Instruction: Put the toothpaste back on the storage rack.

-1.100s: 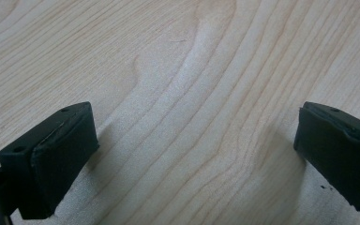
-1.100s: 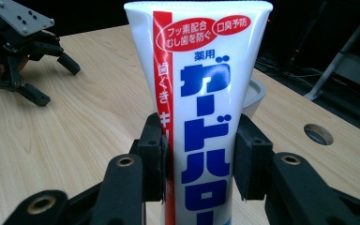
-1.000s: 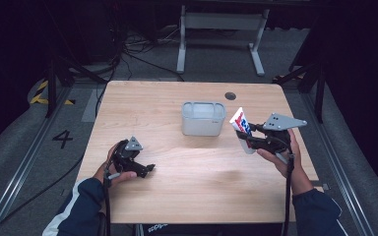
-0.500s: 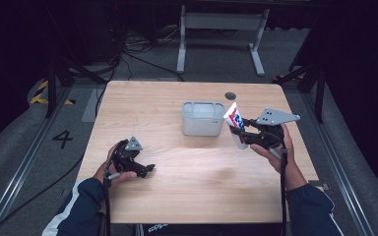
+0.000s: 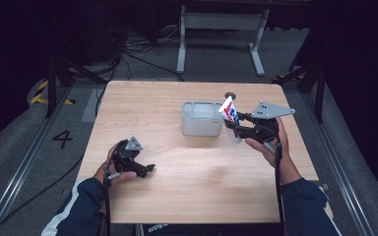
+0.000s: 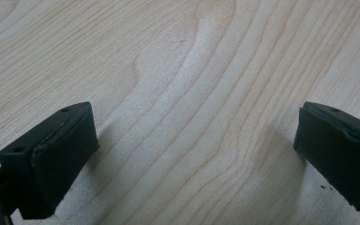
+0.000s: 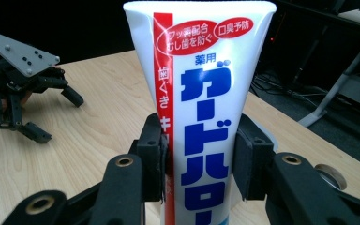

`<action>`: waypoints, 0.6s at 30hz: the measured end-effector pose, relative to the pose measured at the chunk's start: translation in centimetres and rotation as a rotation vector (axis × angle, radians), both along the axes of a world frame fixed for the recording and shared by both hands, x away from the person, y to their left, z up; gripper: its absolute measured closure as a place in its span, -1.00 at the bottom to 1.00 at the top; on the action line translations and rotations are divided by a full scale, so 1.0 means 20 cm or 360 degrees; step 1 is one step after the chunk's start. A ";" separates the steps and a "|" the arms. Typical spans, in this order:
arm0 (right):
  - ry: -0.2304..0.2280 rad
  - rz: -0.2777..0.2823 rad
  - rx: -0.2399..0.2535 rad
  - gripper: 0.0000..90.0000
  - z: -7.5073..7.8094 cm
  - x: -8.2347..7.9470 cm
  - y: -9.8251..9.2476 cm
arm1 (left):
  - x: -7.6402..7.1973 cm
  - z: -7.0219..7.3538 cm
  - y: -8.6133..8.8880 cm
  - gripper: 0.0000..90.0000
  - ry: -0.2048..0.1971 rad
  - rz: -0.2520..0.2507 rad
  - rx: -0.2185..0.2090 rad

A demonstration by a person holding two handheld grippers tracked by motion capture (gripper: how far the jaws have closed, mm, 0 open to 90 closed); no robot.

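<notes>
At the near left of the wooden table (image 5: 177,196), left gripper (image 5: 137,164) resting low on the boards in a hand, jaws spread wide with nothing but bare wood grain between them. Toward the middle, a little to the right – a pale grey rectangular container (image 5: 202,119), standing apart from that gripper. Just beside the container's right wall, held above the table: a white toothpaste tube (image 5: 230,114) with red stripe and blue lettering, tilted, flat crimped end up. Farthest right, right gripper (image 5: 237,129) clamped on the tube – pads (image 7: 155,154) pressing both flanks of its lower half.
</notes>
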State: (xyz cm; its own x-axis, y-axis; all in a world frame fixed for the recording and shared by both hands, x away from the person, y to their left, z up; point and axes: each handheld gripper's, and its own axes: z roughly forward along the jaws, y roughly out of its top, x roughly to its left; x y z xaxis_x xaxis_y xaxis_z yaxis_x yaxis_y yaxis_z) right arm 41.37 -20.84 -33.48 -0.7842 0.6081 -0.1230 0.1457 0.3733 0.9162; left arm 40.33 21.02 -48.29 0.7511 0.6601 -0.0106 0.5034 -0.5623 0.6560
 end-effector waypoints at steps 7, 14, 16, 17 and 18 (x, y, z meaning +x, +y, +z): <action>-0.0008 0.0008 0.0020 0.37 0.03 0.03 0.03 | 0.00 0.00 0.00 -1.00 -0.0001 0.0001 -0.0001; -0.0019 0.0002 0.0054 0.37 0.05 0.05 0.05 | 0.00 0.00 0.00 -1.00 -0.0002 0.0001 0.0000; -0.0028 0.0000 0.0062 0.37 0.06 0.06 0.06 | 0.00 0.00 0.00 -1.00 -0.0001 0.0000 0.0000; -0.0031 -0.0002 0.0064 0.37 0.07 0.06 0.06 | 0.00 0.00 0.00 -1.00 -0.0001 0.0000 0.0000; -0.0039 -0.0002 0.0062 0.37 0.07 0.07 0.07 | 0.00 0.00 0.00 -1.00 -0.0001 0.0000 0.0000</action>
State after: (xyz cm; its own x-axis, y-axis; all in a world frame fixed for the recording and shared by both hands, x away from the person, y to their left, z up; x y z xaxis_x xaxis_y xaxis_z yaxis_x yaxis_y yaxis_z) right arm 42.68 -19.46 -32.08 -0.7805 0.6138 -0.1184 0.1237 0.3374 0.9332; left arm 40.33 21.02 -48.29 0.7512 0.6599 -0.0103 0.5030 -0.5624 0.6563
